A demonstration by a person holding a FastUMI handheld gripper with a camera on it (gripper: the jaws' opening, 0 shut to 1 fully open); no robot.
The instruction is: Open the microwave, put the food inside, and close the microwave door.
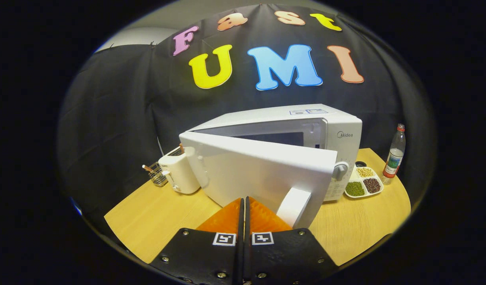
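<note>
We had the claw (243,200) with its two fingers pressed together, nothing between them, their tips right up against the outer face of the microwave door (258,174). The door stood partly ajar, swung out toward us from its hinge on the left, and its handle (293,206) lay just to the right of the fingertips. Beyond the door sat the microwave (326,126) body, its cavity mostly hidden from us by the door panel.

The food, as we judged it, was the divided dish (364,183) of beans and grains, resting on the table (361,225) well off to the right of the claw, beside the control panel and near a bottle (394,154). A toaster (179,171) stood to the left, beyond the fingers.

We could not tell whether the door was on its way open or shut; with the dish outside, we took it for opening. The next move would call for swinging the door wide, then going right for the dish.
</note>
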